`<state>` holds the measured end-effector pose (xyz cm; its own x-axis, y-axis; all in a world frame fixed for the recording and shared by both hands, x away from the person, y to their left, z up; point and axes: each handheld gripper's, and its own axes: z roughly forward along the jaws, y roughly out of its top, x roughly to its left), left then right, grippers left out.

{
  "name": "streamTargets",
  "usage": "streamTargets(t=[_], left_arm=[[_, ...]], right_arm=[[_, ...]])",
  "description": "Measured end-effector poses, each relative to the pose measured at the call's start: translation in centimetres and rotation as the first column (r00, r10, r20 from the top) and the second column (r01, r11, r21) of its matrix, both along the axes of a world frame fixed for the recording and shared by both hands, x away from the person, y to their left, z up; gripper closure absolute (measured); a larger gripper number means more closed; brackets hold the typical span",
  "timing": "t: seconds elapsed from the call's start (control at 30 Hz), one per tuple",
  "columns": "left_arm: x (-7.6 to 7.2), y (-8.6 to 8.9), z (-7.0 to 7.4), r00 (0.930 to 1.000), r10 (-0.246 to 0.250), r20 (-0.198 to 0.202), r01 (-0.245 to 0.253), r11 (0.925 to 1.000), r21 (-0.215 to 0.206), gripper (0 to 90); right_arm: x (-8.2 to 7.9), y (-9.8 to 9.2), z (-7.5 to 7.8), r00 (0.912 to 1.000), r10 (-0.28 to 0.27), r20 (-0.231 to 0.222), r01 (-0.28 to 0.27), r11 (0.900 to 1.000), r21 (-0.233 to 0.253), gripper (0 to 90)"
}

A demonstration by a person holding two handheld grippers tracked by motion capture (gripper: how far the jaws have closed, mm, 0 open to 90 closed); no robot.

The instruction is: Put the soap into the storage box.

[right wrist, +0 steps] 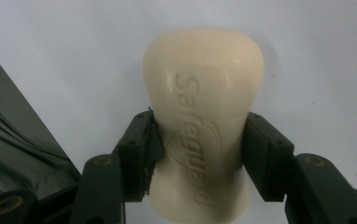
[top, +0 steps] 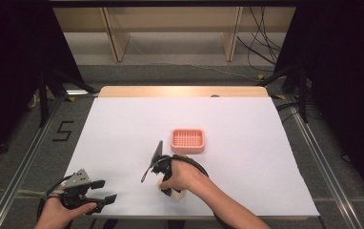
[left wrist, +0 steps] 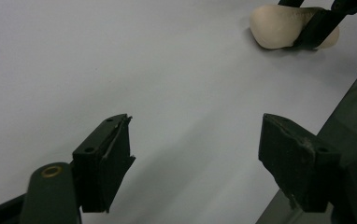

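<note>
Item: cream soap bar (right wrist: 203,121), embossed lettering up, lying on the white surface (top: 247,157) in the lower centre of the high view. Right tongs (right wrist: 199,151): closed on the bar's narrowed waist, one jaw against each long side, so the bar's long axis runs straight ahead between the jaws. Pink slotted soap dish (top: 187,140): just above and slightly right of the right tongs in the high view, near but apart, probably the bar's destination. Left tongs (top: 102,190): lower left of that frame, jaws wide and holding nothing, well apart from the bar; the right hand is nearer.
</note>
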<state>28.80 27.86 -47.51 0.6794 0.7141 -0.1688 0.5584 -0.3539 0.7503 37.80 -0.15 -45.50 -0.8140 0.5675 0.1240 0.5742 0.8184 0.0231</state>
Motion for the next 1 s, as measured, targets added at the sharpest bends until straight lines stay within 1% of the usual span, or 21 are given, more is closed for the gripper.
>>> streamTargets(t=[0.03,0.07,0.1,0.17,0.2,0.23,0.33,0.37,0.4,0.43,0.5,0.53,0.63,0.7,0.93,1.0], left_arm=[[-0.02,-0.01,0.00,1.0000,0.000,0.000,0.000,1.0000,-0.005,24.8],[-0.11,-0.14,-0.04,1.0000,0.005,-0.003,-0.005,0.9994,-0.033,24.8],[-0.11,-0.13,-0.03,1.0000,0.002,-0.004,-0.002,0.9994,-0.034,24.8],[-0.11,-0.14,-0.03,1.0000,0.002,-0.005,-0.002,0.9994,-0.034,24.8],[-0.10,-0.14,-0.03,1.0000,0.002,-0.004,-0.002,0.9994,-0.033,24.8],[-0.11,-0.14,-0.02,1.0000,0.001,-0.004,-0.002,0.9994,-0.034,24.8],[-0.12,-0.15,-0.03,1.0000,0.001,-0.004,-0.002,0.9995,-0.033,24.8],[-0.12,-0.15,-0.03,1.0000,0.001,-0.004,-0.002,0.9994,-0.034,24.8],[-0.12,-0.15,-0.03,1.0000,0.001,-0.004,-0.002,0.9994,-0.033,24.8],[-0.12,-0.15,-0.03,1.0000,0.001,-0.004,-0.002,0.9994,-0.033,24.8],[-0.12,-0.15,-0.03,1.0000,0.001,-0.004,-0.001,0.9994,-0.033,24.8],[-0.12,-0.15,-0.03,1.0000,0.001,-0.004,-0.001,0.9994,-0.034,24.8],[-0.12,-0.16,-0.04,1.0000,0.001,-0.004,-0.001,0.9994,-0.034,24.8],[-0.12,-0.17,-0.03,1.0000,-0.001,-0.004,0.001,0.9994,-0.035,24.8],[-0.14,-0.15,-0.03,1.0000,0.002,-0.002,-0.002,0.9993,-0.037,24.8],[-0.13,-0.13,-0.02,1.0000,0.000,-0.005,0.000,0.9994,-0.035,24.8]], right_arm=[[0.06,-0.01,-0.05,0.9999,0.010,0.007,-0.010,1.000,0.004,49.4],[0.07,0.02,-0.09,0.9999,0.015,0.005,-0.015,1.000,0.006,49.6],[0.03,0.06,-0.05,0.9999,0.009,0.005,-0.009,1.000,0.001,49.6],[0.14,0.07,0.00,0.9992,0.030,0.025,-0.030,0.999,-0.015,49.7],[0.09,0.10,-0.02,0.9995,0.022,0.021,-0.021,1.000,-0.016,49.7],[0.09,0.10,-0.06,0.9994,0.025,0.025,-0.025,1.000,-0.016,49.8],[0.34,-0.05,-0.28,0.9972,0.065,0.037,-0.065,0.998,-0.006,49.9],[0.17,0.11,-0.17,0.9994,0.029,0.017,-0.029,0.999,-0.014,49.9],[0.27,0.08,-0.16,0.9986,0.047,0.026,-0.046,0.999,-0.013,49.9],[0.15,0.12,-0.18,0.9993,0.029,0.024,-0.029,1.000,-0.009,49.9],[0.19,0.12,-0.23,0.9996,0.024,0.015,-0.024,1.000,0.000,49.9],[0.17,0.14,-0.24,0.9995,0.022,0.021,-0.022,1.000,-0.003,49.9],[0.21,0.16,-0.20,0.9999,0.008,0.015,-0.008,1.000,-0.004,49.9],[0.28,0.14,-0.22,0.9996,0.019,0.019,-0.019,1.000,-0.002,50.1],[0.23,0.22,-0.19,0.9999,0.011,0.010,-0.011,1.000,-0.010,50.3],[0.32,0.21,-0.22,0.9991,0.040,0.013,-0.040,0.999,-0.005,50.4]])
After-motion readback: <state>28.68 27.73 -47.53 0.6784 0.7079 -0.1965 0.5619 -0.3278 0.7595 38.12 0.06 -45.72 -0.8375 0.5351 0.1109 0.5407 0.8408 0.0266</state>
